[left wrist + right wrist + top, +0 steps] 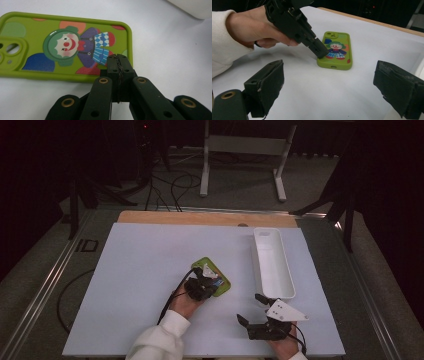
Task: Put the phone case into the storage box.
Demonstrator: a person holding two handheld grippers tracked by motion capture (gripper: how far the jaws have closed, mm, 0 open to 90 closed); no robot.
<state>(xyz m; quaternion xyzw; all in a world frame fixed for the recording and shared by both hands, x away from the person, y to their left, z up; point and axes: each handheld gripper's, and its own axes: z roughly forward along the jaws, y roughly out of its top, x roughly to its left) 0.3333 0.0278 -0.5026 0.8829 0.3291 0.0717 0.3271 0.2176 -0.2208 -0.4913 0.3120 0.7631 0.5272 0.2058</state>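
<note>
Now the left gripper's (117, 60) closed jaws press on the green phone case's (50, 45) long edge

The phone case (62, 47) looks like soft matt plastic (perhaps silicone) with a smooth printed picture. The tray (272, 265) is smooth white plastic, the table (150, 270) a matt white sheet over wood.

White-topped table (140, 270) with a wooden strip (200, 217) along its far edge. Green phone case (75, 45) with a clown print lay flat, back up, near the middle, slightly right. Long white tray (272, 262) sat to the right, running near to far, apart from the case.
</note>
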